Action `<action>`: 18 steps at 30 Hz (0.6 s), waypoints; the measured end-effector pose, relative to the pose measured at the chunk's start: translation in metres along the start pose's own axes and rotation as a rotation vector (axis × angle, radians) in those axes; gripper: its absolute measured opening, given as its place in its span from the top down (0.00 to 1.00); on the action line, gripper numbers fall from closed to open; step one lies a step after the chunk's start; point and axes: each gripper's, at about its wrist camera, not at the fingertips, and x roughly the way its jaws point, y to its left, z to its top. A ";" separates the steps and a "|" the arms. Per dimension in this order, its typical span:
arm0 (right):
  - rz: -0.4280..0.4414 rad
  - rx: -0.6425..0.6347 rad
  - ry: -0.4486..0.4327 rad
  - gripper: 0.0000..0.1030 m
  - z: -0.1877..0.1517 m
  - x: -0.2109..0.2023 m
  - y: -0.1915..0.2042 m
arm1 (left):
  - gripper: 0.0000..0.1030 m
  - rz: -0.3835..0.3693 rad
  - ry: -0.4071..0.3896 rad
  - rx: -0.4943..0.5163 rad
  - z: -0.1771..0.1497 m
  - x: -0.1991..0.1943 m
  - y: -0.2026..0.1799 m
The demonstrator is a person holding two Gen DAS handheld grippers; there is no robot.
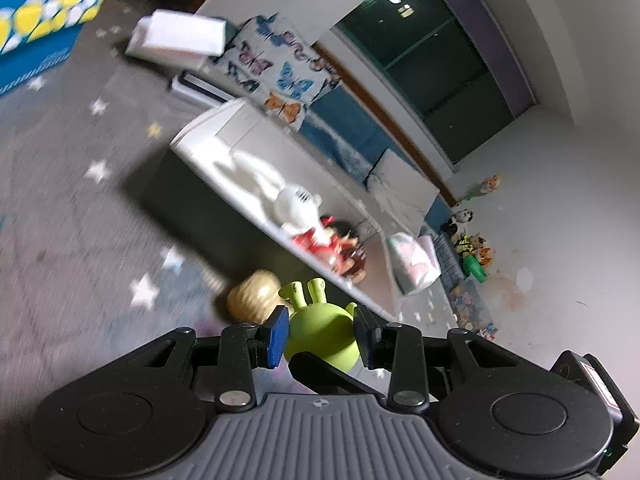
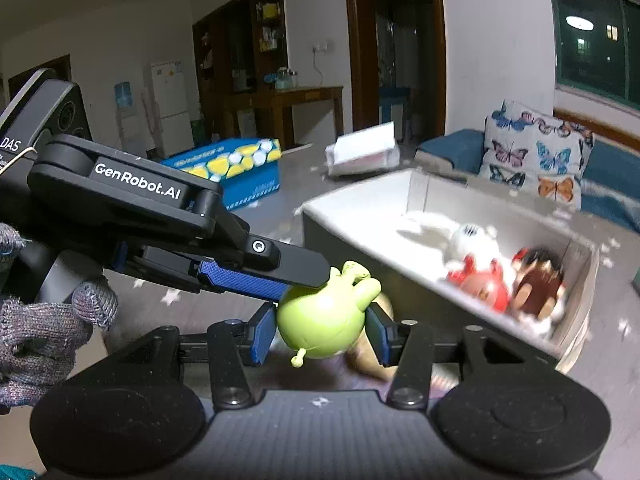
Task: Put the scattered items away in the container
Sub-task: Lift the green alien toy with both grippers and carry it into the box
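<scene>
- Left wrist view, far left: a blue carton with yellow and white print (image 1: 38,36) sits on the grey star-patterned carpet (image 1: 80,208), with a white bag (image 1: 178,38) lying further along.
- Toward the middle, the white container (image 1: 208,140) rests on the carpet; inside it lie a white plush rabbit (image 1: 280,192) and a red-dressed doll (image 1: 336,246).
- Just in front of the container, a tan round toy (image 1: 254,296) lies on the carpet beside the green toy (image 1: 320,332).
- The left gripper (image 1: 322,338) has its pads clamped on either side of the green toy, which is off the floor and outside the container.
- Further right, a butterfly-print cushion (image 1: 276,72) leans on blue seating, and small toys are piled by the wall (image 1: 472,248).
- Right wrist view, left side: a gloved hand (image 2: 44,328) holds the left gripper's body, whose upper finger presses on top of the green toy (image 2: 320,320).
- At centre, the right gripper (image 2: 322,332) is also closed on that toy from both sides.
- To the right, the container (image 2: 360,208) holds the rabbit (image 2: 460,240) and doll (image 2: 520,280).
</scene>
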 end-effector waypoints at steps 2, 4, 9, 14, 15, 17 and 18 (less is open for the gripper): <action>-0.010 -0.013 -0.012 0.53 0.011 0.000 -0.007 | 0.63 -0.005 -0.016 0.017 0.010 0.005 -0.007; -0.018 -0.027 -0.021 0.53 0.023 0.003 -0.014 | 0.63 -0.009 -0.032 0.033 0.020 0.011 -0.013; -0.038 -0.068 -0.015 0.53 0.049 0.022 -0.031 | 0.62 -0.004 -0.049 0.040 0.049 0.032 -0.014; -0.047 -0.094 0.039 0.53 0.069 0.057 -0.050 | 0.63 0.019 -0.030 0.002 0.076 0.063 0.000; -0.043 -0.095 0.052 0.53 0.072 0.065 -0.054 | 0.63 0.025 -0.026 -0.008 0.080 0.068 0.004; -0.034 -0.092 0.080 0.53 0.076 0.081 -0.061 | 0.63 0.037 -0.018 -0.020 0.086 0.077 0.011; -0.031 -0.093 0.093 0.53 0.078 0.088 -0.064 | 0.63 0.044 -0.015 -0.027 0.089 0.081 0.014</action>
